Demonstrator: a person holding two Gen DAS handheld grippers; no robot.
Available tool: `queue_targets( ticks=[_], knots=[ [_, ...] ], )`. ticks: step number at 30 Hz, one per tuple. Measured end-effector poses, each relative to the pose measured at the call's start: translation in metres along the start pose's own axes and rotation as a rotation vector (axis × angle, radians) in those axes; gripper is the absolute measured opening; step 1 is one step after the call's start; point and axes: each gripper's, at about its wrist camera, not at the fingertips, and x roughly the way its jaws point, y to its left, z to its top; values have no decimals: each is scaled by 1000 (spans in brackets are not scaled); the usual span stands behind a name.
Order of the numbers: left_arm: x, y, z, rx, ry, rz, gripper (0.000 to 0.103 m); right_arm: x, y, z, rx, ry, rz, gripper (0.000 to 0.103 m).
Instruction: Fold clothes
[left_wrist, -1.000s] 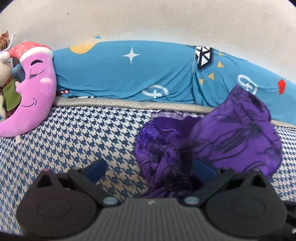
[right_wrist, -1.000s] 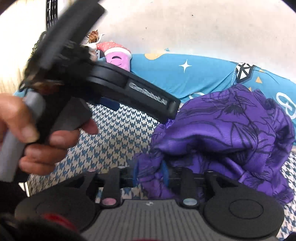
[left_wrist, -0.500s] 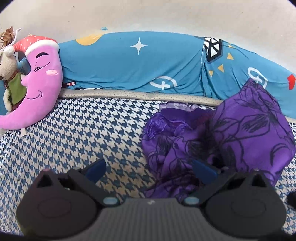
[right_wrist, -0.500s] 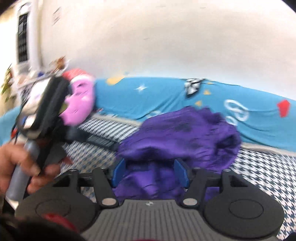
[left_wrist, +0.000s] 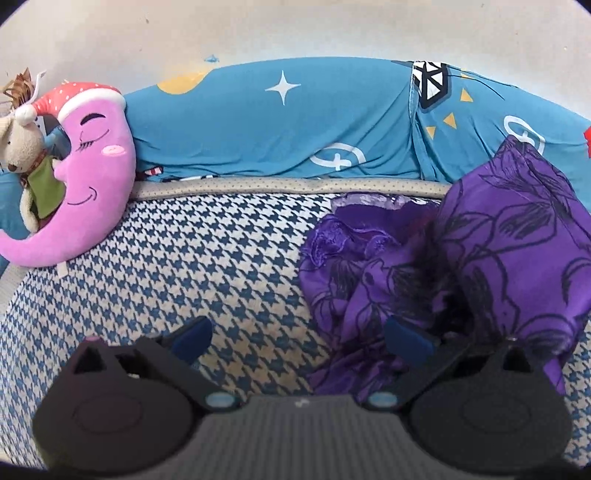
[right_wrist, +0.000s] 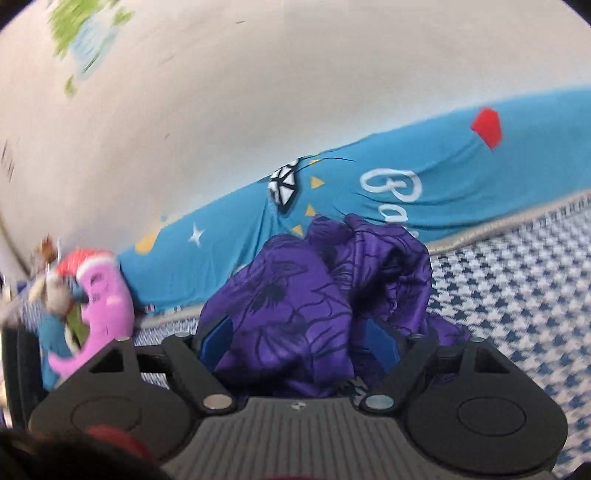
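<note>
A crumpled purple garment (left_wrist: 498, 251) with dark flower outlines lies heaped on the blue-and-white houndstooth bed cover (left_wrist: 221, 266), at the right of the left wrist view. My left gripper (left_wrist: 299, 336) stands wide open just above the cover; its right finger overlaps the garment's near edge, and only bare cover lies between its fingers. In the right wrist view the same garment (right_wrist: 314, 295) bulges up between the blue pads of my right gripper (right_wrist: 299, 341), whose jaws are opening and stand apart on either side of the cloth.
A blue printed bolster (left_wrist: 295, 129) runs along the pale wall behind the bed. A pink moon plush (left_wrist: 92, 177) and a small stuffed animal (left_wrist: 22, 144) sit at the far left. Bare houndstooth cover (right_wrist: 517, 295) stretches right of the garment.
My right gripper's jaws went from nearly shut on a purple fold to wide apart, and its view rolled and swung right, losing sight of the left hand and gripper. The left gripper barely moved.
</note>
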Motion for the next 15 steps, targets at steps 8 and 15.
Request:
queue_targets(
  ticks=[8, 15],
  knots=[
    [-2, 6, -2, 11, -14, -4, 103, 30, 7, -3, -3, 19, -25, 80],
    [-4, 10, -4, 10, -16, -18, 103, 46, 30, -19, -155, 38, 7, 53]
  ],
)
